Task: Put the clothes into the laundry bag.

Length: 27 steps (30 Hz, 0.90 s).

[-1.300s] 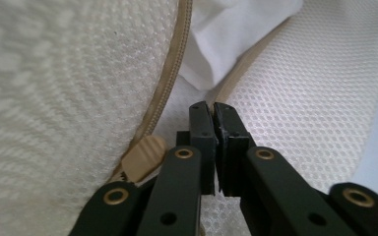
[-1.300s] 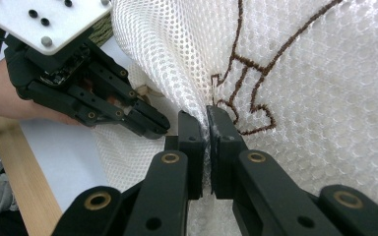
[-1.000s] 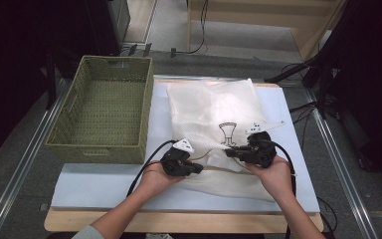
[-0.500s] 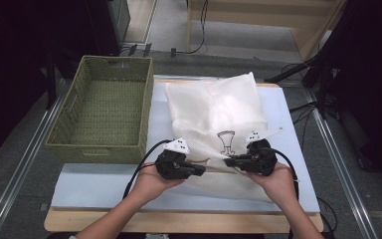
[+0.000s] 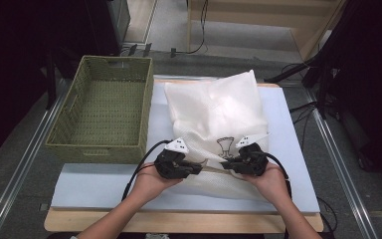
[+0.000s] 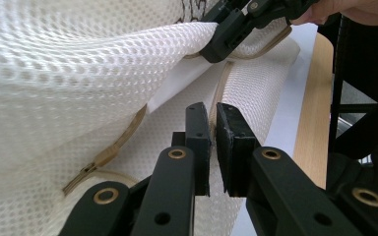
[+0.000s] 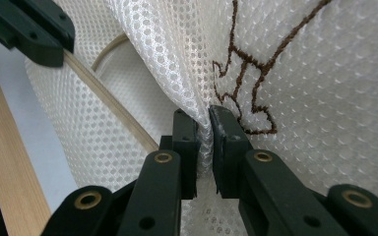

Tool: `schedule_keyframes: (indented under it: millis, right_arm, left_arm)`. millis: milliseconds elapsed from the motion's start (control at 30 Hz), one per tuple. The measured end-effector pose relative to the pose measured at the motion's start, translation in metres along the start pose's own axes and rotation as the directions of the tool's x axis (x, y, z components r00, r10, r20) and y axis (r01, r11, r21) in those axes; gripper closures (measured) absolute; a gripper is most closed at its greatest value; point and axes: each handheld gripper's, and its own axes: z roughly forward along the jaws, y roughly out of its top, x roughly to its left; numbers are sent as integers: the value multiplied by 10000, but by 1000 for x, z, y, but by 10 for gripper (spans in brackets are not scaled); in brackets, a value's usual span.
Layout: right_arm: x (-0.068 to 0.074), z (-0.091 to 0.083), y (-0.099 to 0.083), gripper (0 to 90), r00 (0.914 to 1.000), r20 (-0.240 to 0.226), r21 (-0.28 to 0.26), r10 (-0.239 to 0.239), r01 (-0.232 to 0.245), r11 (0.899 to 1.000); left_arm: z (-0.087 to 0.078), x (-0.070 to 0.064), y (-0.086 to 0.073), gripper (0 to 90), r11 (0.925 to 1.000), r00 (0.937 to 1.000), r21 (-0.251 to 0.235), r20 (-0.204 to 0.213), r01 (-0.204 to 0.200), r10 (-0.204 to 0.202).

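A white mesh bag (image 5: 214, 119) is lying on the pale mat (image 5: 99, 184) of the worktop (image 5: 179, 223), just beside a green woven basket (image 5: 99, 112) at its left. The bag's near end, by the brown emblem (image 5: 225, 145), is being gripped by both hand-held grippers. The right hand-held gripper (image 5: 229, 165) is being held clamped on a pinched fold of mesh (image 7: 204, 132), just beside the brown stitching (image 7: 248, 83). The left hand-held gripper (image 5: 194, 169) is being held with its jaws nearly together at the tan zip tape (image 6: 216, 98); a thin edge of the bag appears to be caught between them. In the left gripper view the upper mesh layer is being lifted by the right hand-held gripper (image 6: 216, 44), and the bag's mouth is being shown open.
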Motion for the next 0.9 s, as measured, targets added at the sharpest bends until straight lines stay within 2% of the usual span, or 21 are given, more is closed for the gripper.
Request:
schedule_keyframes:
  millis: [67, 233, 333, 600, 767, 900]
  right_arm:
    - [0, 0, -1, 829, 10000, -25, 132, 54, -54, 9999]
    - [-2, -1, -4, 780, 9996, -223, 300, 190, -183, 9994]
    - [0, -1, -5, 735, 9999, -148, 303, -78, 82, 9995]
    - [-2, 7, -5, 710, 9998, -188, 581, 1, 10, 9983]
    - [3, -5, 0, 674, 9998, -145, -20, -114, 114, 9999]
    - [5, -12, 1, 607, 9998, -132, -285, -119, 115, 9995]
  left_arm:
    - [-3, 1, 0, 842, 10000, 10000, -28, -73, 67, -67]
    - [-21, 6, -5, 823, 9998, 9973, -156, -727, 109, -120]
    - [-30, 11, -11, 796, 9992, 9945, -242, -991, 326, -348]
    - [-39, 20, -22, 689, 9962, 9881, -560, -1344, 673, -743]
    - [-38, 23, -25, 585, 9960, 9851, -475, -1514, 756, -820]
    - [-40, 25, -28, 529, 9949, 9845, -544, -1496, 847, -920]
